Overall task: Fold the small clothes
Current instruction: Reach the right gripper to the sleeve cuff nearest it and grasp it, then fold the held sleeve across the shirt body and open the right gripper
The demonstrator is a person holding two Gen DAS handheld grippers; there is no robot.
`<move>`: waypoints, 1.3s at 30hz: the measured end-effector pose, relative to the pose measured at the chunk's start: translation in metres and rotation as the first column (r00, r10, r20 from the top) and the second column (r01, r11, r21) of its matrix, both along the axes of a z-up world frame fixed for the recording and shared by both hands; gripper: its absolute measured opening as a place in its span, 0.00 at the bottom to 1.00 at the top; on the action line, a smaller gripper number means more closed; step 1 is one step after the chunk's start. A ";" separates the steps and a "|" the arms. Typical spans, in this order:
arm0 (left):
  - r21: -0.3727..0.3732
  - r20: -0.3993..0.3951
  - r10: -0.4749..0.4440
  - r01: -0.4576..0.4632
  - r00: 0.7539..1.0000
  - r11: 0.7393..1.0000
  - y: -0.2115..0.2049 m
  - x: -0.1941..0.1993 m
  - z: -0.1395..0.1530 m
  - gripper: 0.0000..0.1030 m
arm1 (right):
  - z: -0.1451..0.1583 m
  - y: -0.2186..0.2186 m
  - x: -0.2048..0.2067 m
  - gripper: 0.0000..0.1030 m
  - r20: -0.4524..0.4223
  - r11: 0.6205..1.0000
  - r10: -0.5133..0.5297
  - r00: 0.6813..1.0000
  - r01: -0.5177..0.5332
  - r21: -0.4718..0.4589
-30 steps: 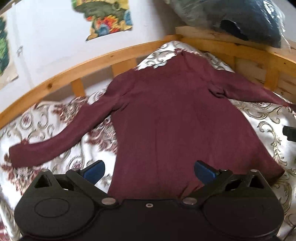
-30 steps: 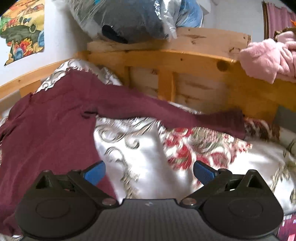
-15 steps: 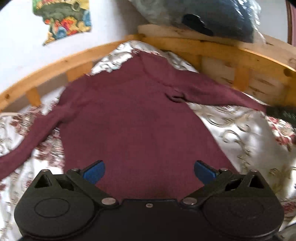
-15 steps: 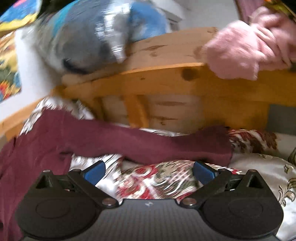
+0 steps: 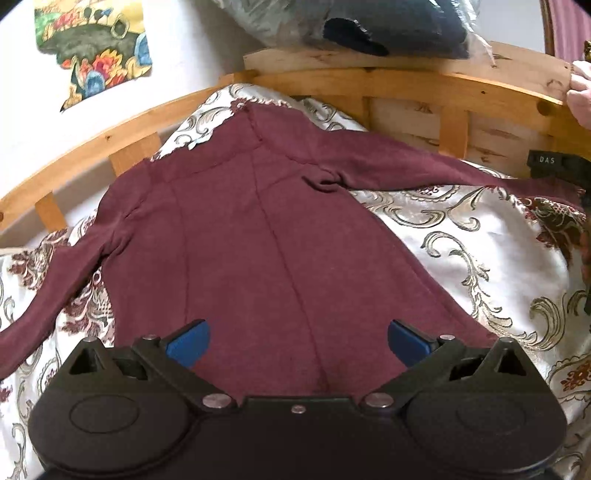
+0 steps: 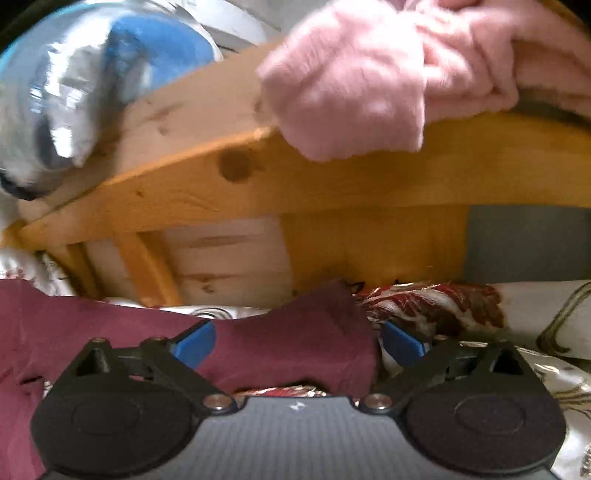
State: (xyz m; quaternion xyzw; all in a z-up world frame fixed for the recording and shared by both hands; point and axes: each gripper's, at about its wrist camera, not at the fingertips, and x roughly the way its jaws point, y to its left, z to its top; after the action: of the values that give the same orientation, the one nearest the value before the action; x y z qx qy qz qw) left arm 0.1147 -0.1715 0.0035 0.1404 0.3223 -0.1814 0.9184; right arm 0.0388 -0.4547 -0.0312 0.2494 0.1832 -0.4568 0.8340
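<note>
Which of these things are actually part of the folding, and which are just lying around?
In use:
- maroon long-sleeved top
- right tongs, open around its sleeve cuff
- left tongs, open over its hem

Lying about:
- fluffy pink garment
- plastic-wrapped dark bundle
- colourful wall picture

Left cam: above near hem of top (image 5: pixel 258 236), facing far rail (image 5: pixel 406 86). Right cam: low, close on sleeve (image 6: pixel 295 343). Both see sleeve, rail.

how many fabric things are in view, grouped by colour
maroon: 1, the long-sleeved top spread on the bed
pink: 1, the fluffy garment draped over the wooden rail
cream floral: 1, the bedspread
dark blue, in clear plastic: 1, the bagged bundle
total: 4
</note>
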 end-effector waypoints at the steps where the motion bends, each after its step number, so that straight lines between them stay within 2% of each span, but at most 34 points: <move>1: 0.000 -0.007 0.003 -0.003 1.000 1.000 0.001 0.001 0.000 0.99 | -0.003 -0.004 0.003 0.84 -0.019 1.000 -0.011 1.000 0.012 0.006; 2: 0.000 -0.011 0.006 -0.006 1.000 1.000 0.002 0.001 -0.001 0.99 | -0.006 -0.007 0.006 0.75 -0.031 1.000 -0.018 0.999 0.019 0.016; 3: 0.001 -0.013 0.009 -0.009 1.000 1.000 0.003 0.001 -0.001 0.99 | -0.009 -0.009 0.007 0.71 -0.038 0.999 -0.027 0.999 0.028 0.032; 5: 0.005 -0.011 0.017 -0.017 1.000 1.000 0.005 0.000 -0.001 0.99 | -0.013 -0.010 0.007 0.50 -0.048 0.998 -0.043 0.998 0.045 0.047; 6: 0.006 -0.010 0.021 -0.021 1.000 1.000 0.005 0.000 -0.001 0.99 | -0.014 -0.010 0.007 0.44 -0.049 0.998 -0.044 0.998 0.046 0.049; 8: 0.001 -0.011 0.031 -0.031 0.999 1.000 0.007 0.000 -0.001 0.99 | -0.015 -0.008 0.006 0.26 -0.035 0.998 -0.024 0.999 0.026 0.051; 10: -0.006 -0.013 0.041 -0.041 0.999 0.999 0.008 0.001 0.000 0.99 | -0.014 -0.004 0.005 0.18 -0.012 0.999 -0.011 1.000 0.012 0.040; 13: -0.010 -0.010 0.063 -0.063 0.998 0.998 0.009 0.002 0.002 0.99 | -0.007 0.010 0.001 0.13 0.021 1.000 0.007 1.000 -0.006 -0.019; 17: -0.013 0.004 0.105 -0.105 0.994 0.994 0.015 0.004 0.005 0.99 | 0.008 0.038 0.006 0.11 0.037 0.985 0.073 0.997 -0.066 -0.160; 22: -0.035 0.023 0.183 -0.183 0.983 0.983 0.031 0.008 0.010 0.99 | 0.033 0.091 0.022 0.11 0.014 0.919 0.213 0.977 -0.195 -0.344; 25: -0.036 0.054 0.247 -0.245 0.968 0.969 0.045 0.009 0.014 0.99 | 0.053 0.137 0.035 0.11 0.001 0.841 0.331 0.944 -0.294 -0.455; 29: -0.061 0.090 0.336 -0.332 0.938 0.941 0.066 0.009 0.022 0.99 | 0.072 0.202 0.054 0.11 -0.044 0.705 0.502 0.864 -0.438 -0.558; 32: -0.108 0.123 0.398 -0.387 0.909 0.916 0.083 0.007 0.029 0.99 | 0.076 0.253 0.064 0.11 -0.092 0.588 0.632 0.770 -0.553 -0.591; 35: -0.144 0.161 0.469 -0.449 0.869 0.882 0.099 0.004 0.036 0.99 | 0.070 0.294 0.074 0.11 -0.152 0.468 0.728 0.669 -0.646 -0.603; 38: -0.193 0.175 0.553 -0.523 0.814 0.830 0.118 0.001 0.042 0.99 | 0.060 0.330 0.076 0.11 -0.209 0.359 0.796 0.568 -0.721 -0.593; 39: -0.210 0.176 0.579 -0.544 0.796 0.812 0.123 0.001 0.044 0.99 | 0.058 0.338 0.076 0.11 -0.220 0.335 0.811 0.542 -0.739 -0.584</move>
State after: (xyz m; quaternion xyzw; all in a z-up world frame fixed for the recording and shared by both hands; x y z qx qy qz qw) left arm 0.1154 -0.0481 0.0471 -0.0103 0.2259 0.0940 0.9696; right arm 0.1143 -0.1163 0.0271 -0.1304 0.0732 -0.0219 0.9885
